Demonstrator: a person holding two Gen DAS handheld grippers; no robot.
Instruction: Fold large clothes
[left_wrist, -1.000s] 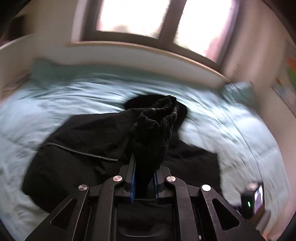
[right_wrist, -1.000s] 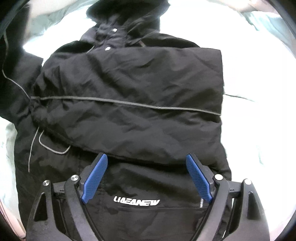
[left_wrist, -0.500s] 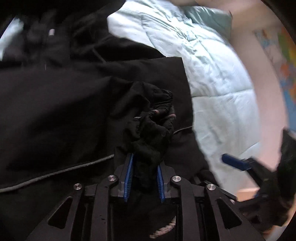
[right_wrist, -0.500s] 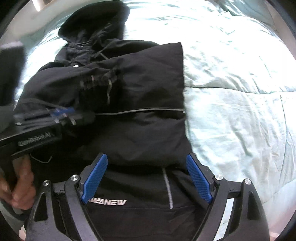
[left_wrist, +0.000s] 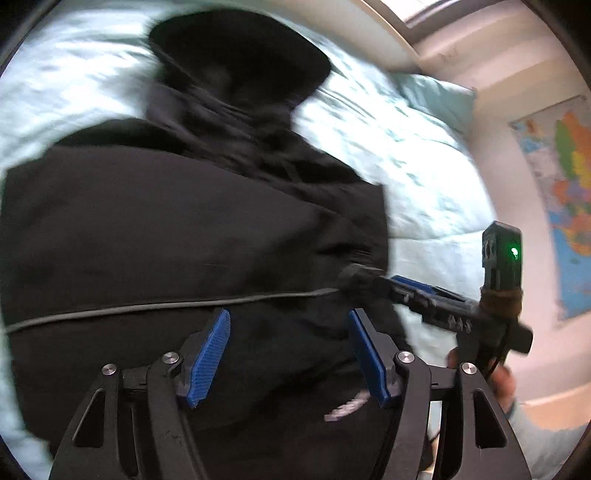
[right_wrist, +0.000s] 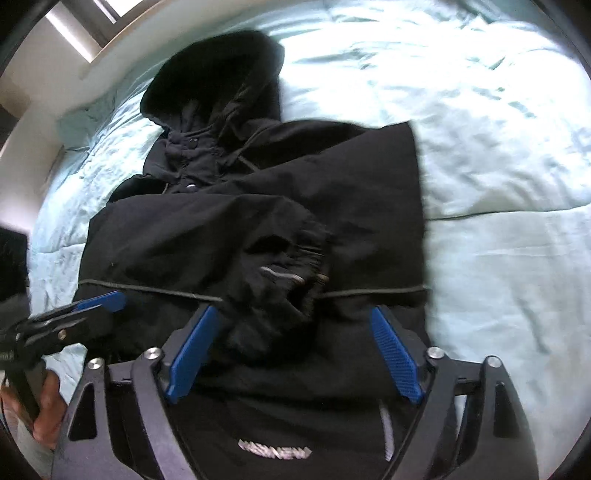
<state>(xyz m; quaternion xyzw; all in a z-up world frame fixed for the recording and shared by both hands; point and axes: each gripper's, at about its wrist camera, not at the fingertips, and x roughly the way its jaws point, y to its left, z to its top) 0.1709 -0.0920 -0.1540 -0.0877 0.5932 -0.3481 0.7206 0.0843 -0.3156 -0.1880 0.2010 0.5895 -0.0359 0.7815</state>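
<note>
Both grippers hung right over the black jacket (right_wrist: 258, 229). The left gripper (left_wrist: 288, 354) was spreading its jaws with nothing pinched, the right gripper (right_wrist: 291, 350) was narrowing but gripping nothing yet. A sleeve cuff (right_wrist: 291, 258) lay across the folded jacket, hood (right_wrist: 218, 77) farthest, on the pale green duvet (right_wrist: 498, 184).

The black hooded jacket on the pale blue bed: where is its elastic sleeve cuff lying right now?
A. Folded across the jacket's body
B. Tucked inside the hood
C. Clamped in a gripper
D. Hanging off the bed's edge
A: in the right wrist view the elastic sleeve cuff lies on top of the black hooded jacket, free of both grippers' blue pads.
</note>
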